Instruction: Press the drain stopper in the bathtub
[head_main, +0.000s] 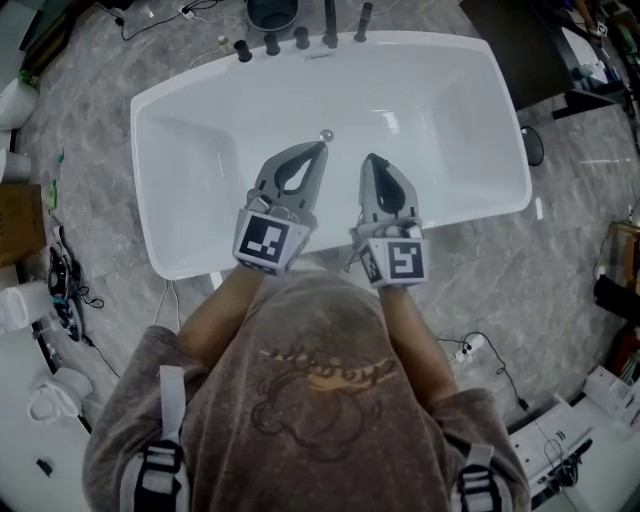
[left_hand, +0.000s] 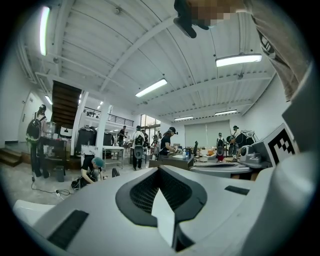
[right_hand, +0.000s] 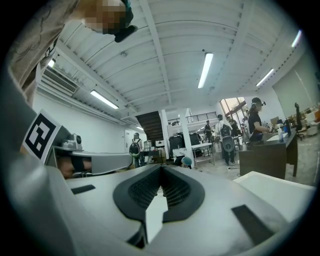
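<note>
Both grippers are hovering side by side over the white bathtub (head_main: 200, 170). The left gripper (head_main: 318, 150) and the right gripper (head_main: 372, 160) are each showing jaws pressed together on nothing, probably so a closed tip can push. Their cameras are facing across the room, so they are likely held level, not dipping. The drain stopper (head_main: 326, 134), a small shiny round cap, is sitting toward the tub's far side, just past the left tip, seemingly untouched.

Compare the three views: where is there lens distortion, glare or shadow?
Head view: even light, white bathtub sharp, shadows faint. Left gripper view: strong fisheye bend, black corners, ceiling panel light blown out. Right gripper view: same bend and black corners, strip light glaring.
</note>
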